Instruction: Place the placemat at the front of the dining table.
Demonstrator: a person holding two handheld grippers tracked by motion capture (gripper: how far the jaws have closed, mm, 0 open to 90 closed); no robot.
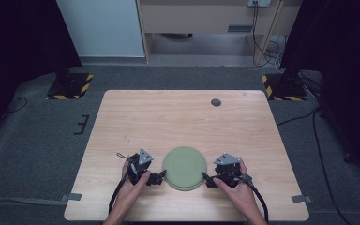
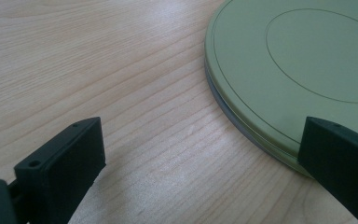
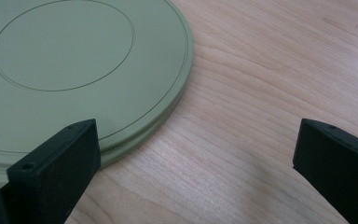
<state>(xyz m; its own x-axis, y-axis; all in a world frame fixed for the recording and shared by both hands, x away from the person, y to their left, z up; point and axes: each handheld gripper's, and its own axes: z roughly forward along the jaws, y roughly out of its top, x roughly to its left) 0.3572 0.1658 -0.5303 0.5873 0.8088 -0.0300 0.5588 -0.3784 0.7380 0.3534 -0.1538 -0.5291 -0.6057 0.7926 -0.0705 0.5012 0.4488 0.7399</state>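
Green flat round plates [image 1: 184, 167], looks like a stack of two or so w/ a grey rim edge showing underneath, lie on the wood counter [image 1: 178, 117] directly btwn the left hand-held gripper [image 1: 161, 176] and right hand-held gripper [image 1: 207, 180], each just beside the rim on its own side. Both have jaws spread wide, nothing pinched; in each gripper view the inner jaw sits at or over the plate edge, outer jaw over bare wood. Risk (judgement): rims are thin and low, so closing from the side could slide the top plate off the lower one, or jaws could skate over the edge w/o grip.
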